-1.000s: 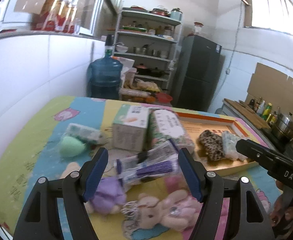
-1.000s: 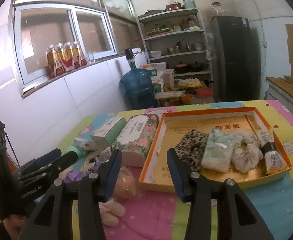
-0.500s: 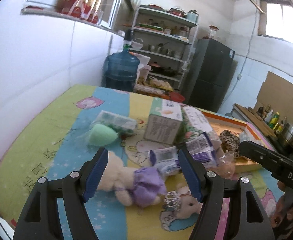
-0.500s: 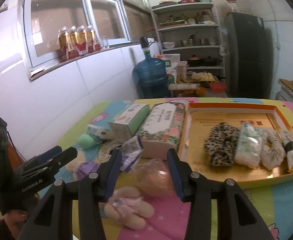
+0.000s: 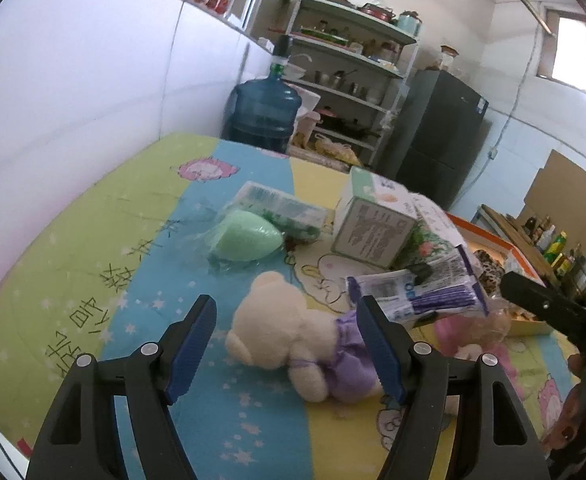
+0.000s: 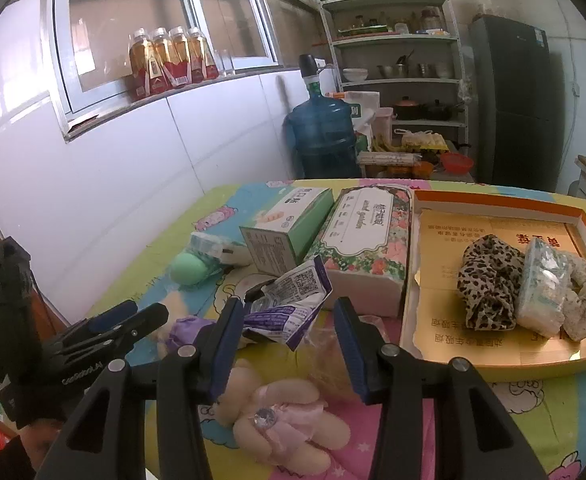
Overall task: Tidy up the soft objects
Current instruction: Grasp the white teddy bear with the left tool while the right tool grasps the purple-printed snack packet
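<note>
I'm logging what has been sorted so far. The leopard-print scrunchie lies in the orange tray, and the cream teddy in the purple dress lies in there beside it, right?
Not quite. The leopard-print scrunchie does lie in the orange tray, but the cream teddy in the purple dress lies outside it on the cartoon-print tablecloth, between the open fingers of the left gripper. The left wrist view shows this.

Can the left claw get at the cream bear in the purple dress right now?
Probably yes. The left claw is open, and the cream bear lies between its fingers with nothing on top; only the purple packet sits close by its right finger.
</note>
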